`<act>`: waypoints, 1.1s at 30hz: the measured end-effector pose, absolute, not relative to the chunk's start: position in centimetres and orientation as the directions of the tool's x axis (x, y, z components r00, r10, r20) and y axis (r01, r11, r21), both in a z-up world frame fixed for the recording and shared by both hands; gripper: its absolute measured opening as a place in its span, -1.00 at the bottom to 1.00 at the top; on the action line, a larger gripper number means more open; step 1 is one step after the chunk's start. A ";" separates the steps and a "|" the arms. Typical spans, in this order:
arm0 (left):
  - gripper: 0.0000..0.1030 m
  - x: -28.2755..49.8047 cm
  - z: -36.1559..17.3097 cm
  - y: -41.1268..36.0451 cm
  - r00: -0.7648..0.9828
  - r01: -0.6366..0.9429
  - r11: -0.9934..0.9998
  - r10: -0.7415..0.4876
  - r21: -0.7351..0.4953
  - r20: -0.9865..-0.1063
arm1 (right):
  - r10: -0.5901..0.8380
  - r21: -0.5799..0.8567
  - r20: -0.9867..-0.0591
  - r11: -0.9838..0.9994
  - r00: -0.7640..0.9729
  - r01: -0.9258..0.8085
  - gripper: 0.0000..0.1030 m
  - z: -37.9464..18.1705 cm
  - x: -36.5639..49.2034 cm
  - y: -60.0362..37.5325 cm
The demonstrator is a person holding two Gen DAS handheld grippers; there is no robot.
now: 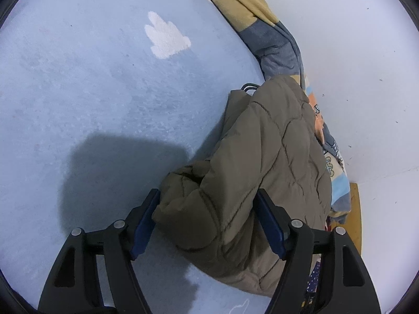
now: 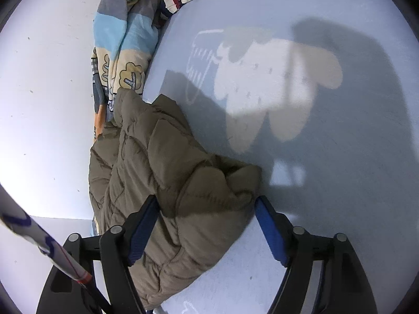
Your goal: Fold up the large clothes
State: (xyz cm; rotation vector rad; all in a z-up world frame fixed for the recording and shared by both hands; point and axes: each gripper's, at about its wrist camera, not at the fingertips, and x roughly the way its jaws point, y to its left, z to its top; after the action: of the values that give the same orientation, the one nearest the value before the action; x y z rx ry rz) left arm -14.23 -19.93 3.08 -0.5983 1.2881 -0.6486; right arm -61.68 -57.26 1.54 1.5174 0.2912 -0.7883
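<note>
An olive-brown quilted jacket lies bundled on a pale blue bed cover close to the wall. In the left wrist view its near fold bulges between both blue pads of my left gripper, which is shut on it. In the right wrist view the same jacket lies on the bed cover. My right gripper straddles its corner: the left pad touches the fabric, and the right pad stands just clear of the jacket's edge, so the gripper is open.
A striped, patterned blanket is bunched along the white wall behind the jacket. A wooden edge shows by the wall. A white and blue rod crosses the lower left of the right wrist view. White cloud motifs mark the cover.
</note>
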 end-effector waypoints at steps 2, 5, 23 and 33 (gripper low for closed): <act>0.43 -14.2 2.9 -19.9 0.156 0.113 0.680 -0.733 -0.725 -0.662 | -0.268 0.795 -0.603 -0.128 0.751 0.593 0.62 1.0 -61.3 -57.6; 0.28 -14.2 3.4 -20.1 0.172 0.145 0.678 -0.734 -0.720 -0.657 | -0.249 0.806 -0.589 -0.105 0.769 0.583 0.34 0.6 -60.6 -58.1; -0.33 -17.6 12.5 -22.5 0.359 0.466 0.760 -0.630 -0.453 -0.688 | -0.427 0.504 -0.690 0.295 0.584 0.812 -0.39 10.8 -56.5 -54.7; -0.34 -18.0 15.0 -21.6 0.370 0.463 0.747 -0.652 -0.477 -0.662 | -0.446 0.499 -0.656 0.348 0.609 0.793 -0.40 13.9 -56.5 -53.6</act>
State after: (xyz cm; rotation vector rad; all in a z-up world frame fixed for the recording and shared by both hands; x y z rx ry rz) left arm -18.04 -21.64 14.95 -0.2251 0.9508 -0.7228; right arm -56.52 -53.63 13.88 0.8964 0.4480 -0.8389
